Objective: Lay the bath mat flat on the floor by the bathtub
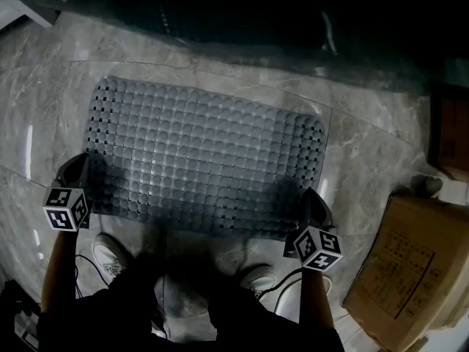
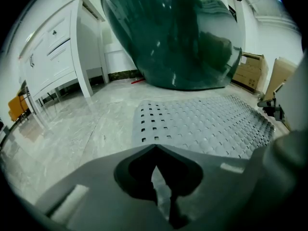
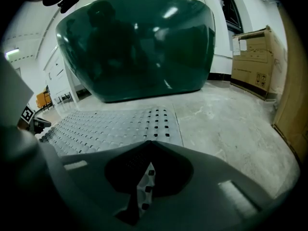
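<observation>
The grey studded bath mat [image 1: 205, 152] lies spread on the marble floor beside the dark green bathtub [image 1: 242, 6]. My left gripper [image 1: 75, 169] is at the mat's near left corner, my right gripper [image 1: 311, 200] at its near right corner. In the left gripper view the jaws [image 2: 155, 148] meet at their tips with a pale strip of the mat's edge between them; the mat [image 2: 207, 124] stretches off to the right. In the right gripper view the jaws [image 3: 150, 144] are closed on a thin perforated strip of the mat [image 3: 110, 124].
The tub [image 3: 139, 47] stands just behind the mat. Cardboard boxes [image 1: 403, 270] stand on the right, and a white cabinet [image 2: 53, 52] on the left. The person's white shoes [image 1: 108, 255] are just behind the mat's near edge.
</observation>
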`<control>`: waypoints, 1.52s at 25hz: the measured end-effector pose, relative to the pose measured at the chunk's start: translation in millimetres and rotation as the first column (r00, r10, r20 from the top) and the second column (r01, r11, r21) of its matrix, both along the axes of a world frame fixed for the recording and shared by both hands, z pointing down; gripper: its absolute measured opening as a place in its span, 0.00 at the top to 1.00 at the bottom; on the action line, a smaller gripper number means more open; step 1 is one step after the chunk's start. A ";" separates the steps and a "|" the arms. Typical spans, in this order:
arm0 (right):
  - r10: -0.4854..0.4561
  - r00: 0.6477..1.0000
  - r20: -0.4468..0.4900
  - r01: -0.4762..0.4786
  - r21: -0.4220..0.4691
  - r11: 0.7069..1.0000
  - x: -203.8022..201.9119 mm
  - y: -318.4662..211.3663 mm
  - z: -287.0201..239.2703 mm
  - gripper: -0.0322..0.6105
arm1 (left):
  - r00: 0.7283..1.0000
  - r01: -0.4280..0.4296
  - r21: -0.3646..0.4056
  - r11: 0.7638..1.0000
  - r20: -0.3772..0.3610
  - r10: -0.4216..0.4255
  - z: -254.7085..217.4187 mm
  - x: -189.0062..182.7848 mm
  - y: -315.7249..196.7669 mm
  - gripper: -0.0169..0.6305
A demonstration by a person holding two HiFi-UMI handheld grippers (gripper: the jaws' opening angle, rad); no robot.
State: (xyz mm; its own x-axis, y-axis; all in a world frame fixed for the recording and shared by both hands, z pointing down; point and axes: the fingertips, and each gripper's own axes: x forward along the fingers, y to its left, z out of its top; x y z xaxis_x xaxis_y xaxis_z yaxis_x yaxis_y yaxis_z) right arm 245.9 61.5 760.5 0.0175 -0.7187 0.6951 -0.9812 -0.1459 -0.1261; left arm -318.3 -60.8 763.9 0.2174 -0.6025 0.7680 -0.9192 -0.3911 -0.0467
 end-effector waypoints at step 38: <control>-0.119 0.988 0.101 0.105 0.126 0.986 -36.9 -60.2 -109.8 0.91 | 0.984 -0.072 0.093 0.993 -0.157 0.086 -84.3 74.3 -34.0 0.97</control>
